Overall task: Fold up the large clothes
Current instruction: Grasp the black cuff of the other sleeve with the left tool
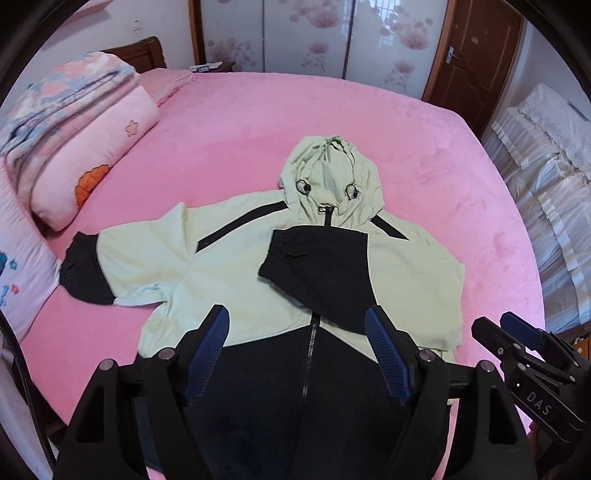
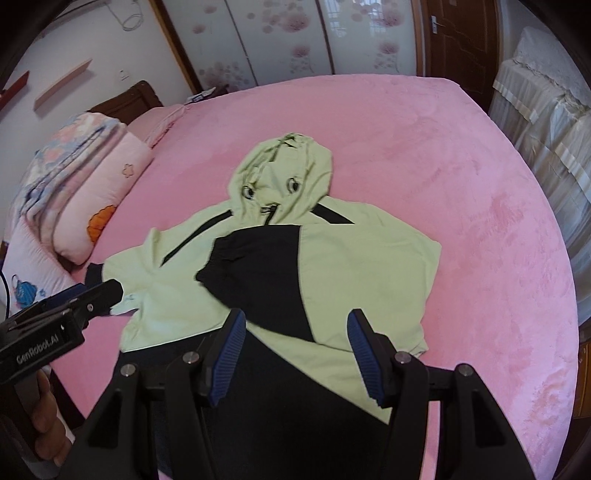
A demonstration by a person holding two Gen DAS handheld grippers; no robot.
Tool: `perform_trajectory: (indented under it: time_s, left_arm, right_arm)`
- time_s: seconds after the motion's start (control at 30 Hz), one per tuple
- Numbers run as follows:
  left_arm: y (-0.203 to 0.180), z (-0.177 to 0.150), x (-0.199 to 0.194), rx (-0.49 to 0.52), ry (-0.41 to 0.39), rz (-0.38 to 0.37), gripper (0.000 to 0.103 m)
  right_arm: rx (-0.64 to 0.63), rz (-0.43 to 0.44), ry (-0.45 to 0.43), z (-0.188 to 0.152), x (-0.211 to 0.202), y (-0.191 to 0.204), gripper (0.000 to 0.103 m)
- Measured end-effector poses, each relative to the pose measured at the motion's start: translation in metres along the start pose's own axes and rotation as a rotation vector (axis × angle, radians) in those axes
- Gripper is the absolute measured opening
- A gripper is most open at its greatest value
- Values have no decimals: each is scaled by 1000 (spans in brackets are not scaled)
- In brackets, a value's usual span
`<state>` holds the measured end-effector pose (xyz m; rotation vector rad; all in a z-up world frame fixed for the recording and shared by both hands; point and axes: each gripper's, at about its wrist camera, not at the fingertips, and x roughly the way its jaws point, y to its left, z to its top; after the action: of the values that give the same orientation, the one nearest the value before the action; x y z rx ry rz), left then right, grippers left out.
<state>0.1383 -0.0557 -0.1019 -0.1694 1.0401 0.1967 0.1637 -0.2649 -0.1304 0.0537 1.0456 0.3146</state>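
A light green and black hooded jacket point(image 1: 236, 266) lies front up on the pink bed point(image 1: 258, 118), hood pointing away; it also shows in the right wrist view point(image 2: 354, 266). Its right sleeve is folded across the chest, black cuff point(image 1: 284, 254) near the zipper. Its left sleeve lies spread out to the left with a black cuff point(image 1: 83, 269). My left gripper point(image 1: 299, 325) is open and empty above the black hem. My right gripper point(image 2: 295, 328) is open and empty above the lower jacket; it also shows in the left wrist view point(image 1: 517, 332).
Folded pink quilts and pillows point(image 1: 70, 140) lie at the bed's left. A covered sofa point(image 1: 546, 177) stands to the right. Wardrobe doors point(image 1: 306, 33) and a wooden door point(image 1: 476, 55) stand behind the bed.
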Motion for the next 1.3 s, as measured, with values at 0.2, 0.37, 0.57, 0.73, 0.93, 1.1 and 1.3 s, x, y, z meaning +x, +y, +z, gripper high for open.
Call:
perform_trajectory:
  time_s: [0.2,0.37,0.57,0.73,0.93,1.1,1.3]
  left_arm:
    - [30,-19,-61,-52,-25,12,81]
    - [61,-32,-101,-79,-34,52,81]
    - [118,-43,-128,-123,-53,44,83]
    - [189,-41,-126,-157,-44,26,83]
    - [290,-28,-88,-181,22,-23,83]
    - [386,-21,-31,-287,74,-84,83]
    - [483,-25,66,-493,119,-174,83]
  right_arm:
    - [-45,48,-29,-6,-40,33,58]
    - [-73,104,-47,-7,-62,63,58]
    - [-103,119,-100,-4,-79,109,58]
    - [-108,101,-120,-4,-72,166,58]
    - [-75,62,-114,-3,-43,240,58]
    - [-108,46,-116,-1,1,311,58]
    - [-162,58,-70,1,81,377,58]
